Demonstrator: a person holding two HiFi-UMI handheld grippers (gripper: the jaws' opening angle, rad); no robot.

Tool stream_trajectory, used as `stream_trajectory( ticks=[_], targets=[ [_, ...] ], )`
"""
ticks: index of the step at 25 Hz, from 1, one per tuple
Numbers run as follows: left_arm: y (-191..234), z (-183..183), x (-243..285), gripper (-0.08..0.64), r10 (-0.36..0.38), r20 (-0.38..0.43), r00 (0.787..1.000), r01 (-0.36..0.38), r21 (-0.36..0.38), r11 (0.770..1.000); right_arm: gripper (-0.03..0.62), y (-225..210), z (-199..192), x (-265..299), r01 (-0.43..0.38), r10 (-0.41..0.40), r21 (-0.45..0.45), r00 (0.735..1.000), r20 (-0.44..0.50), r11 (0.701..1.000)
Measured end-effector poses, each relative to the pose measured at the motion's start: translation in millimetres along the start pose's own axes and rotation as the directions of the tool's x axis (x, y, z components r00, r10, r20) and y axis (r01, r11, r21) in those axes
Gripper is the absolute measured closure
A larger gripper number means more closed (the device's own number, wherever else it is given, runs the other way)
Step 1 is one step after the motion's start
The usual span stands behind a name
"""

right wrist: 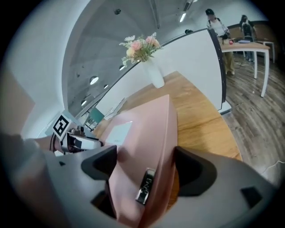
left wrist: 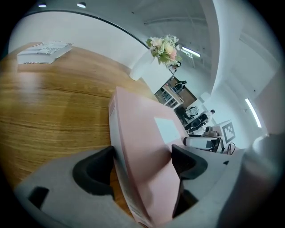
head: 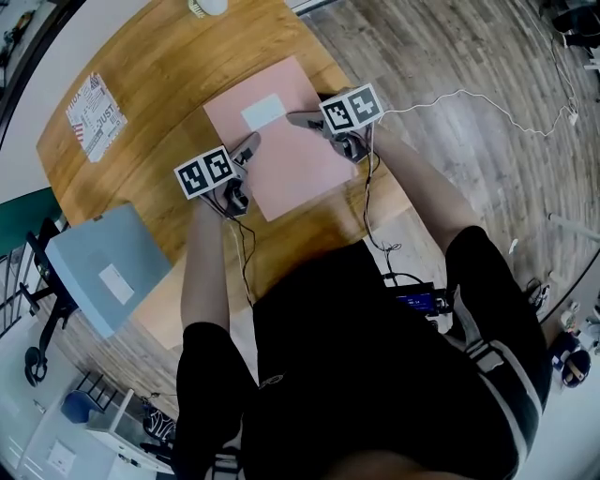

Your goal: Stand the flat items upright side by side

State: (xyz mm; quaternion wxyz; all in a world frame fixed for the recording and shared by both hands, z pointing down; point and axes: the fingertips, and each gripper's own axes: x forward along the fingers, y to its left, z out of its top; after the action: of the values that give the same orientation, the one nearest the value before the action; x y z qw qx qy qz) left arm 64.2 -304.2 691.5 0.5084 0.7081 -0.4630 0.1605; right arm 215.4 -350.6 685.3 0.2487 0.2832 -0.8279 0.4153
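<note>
The central folder (head: 300, 169) is lying on the table (head: 169, 66) with the left gripper (head: 247, 150) and right gripper (head: 300, 120) straddling its side edges, the booklet (head: 96, 114) lying far left, the vase (head: 208, 6) standing behind, and a second folder (head: 108, 267) lying at the near-left corner.

Head view: vase (head: 208, 6) clipped by the top edge, mostly out of frame. Print on the newspaper (head: 96, 114), upper left, too small to read. Near corners of the pink folder (head: 281, 159) covered by the left gripper (head: 248, 148) and right gripper (head: 305, 122). Left gripper view: folder runs off the bottom edge. Right gripper view: lettering on the metal tag (right wrist: 144, 187) blurred.
</note>
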Motion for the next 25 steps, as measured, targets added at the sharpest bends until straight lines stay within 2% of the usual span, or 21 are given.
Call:
stream_trajectory(
  ticks=[4,8,11,16,20,25],
  targets=[
    [-11.3,9.1,-7.7,0.140,0.008,0.037,0.999,-0.011,0.086,0.996,0.182,10.7,7.9,-14.8,0.031,-0.027,-0.037,0.993,0.111,0.999],
    [-35.3,36.8,-26.5,0.139,-0.018,0.144,0.989,-0.019,0.250,0.968,0.181,27.3,28.9,-40.1,0.085,-0.057,-0.089,0.959,0.279,0.992],
    [-55.7,54.1,-46.7,0.138,-0.057,0.232,0.971,-0.034,0.372,0.927,0.178,44.4,45.5,-63.6,0.133,-0.059,-0.161,0.914,0.400,0.978],
    [-82.3,60.5,-86.4,0.137,-0.099,0.334,0.937,-0.101,0.533,0.840,0.178,80.4,51.9,-98.5,0.213,-0.026,-0.280,0.836,0.548,0.936],
    [-97.8,48.6,-111.8,0.135,-0.132,0.403,0.906,-0.156,0.606,0.780,0.179,104.9,39.1,-120.7,0.288,-0.022,-0.335,0.786,0.618,0.897],
    [-108.1,29.0,-132.4,0.133,-0.171,0.463,0.870,-0.210,0.661,0.721,0.179,127.1,17.1,-136.5,0.374,-0.064,-0.339,0.748,0.661,0.863]
  ],
)
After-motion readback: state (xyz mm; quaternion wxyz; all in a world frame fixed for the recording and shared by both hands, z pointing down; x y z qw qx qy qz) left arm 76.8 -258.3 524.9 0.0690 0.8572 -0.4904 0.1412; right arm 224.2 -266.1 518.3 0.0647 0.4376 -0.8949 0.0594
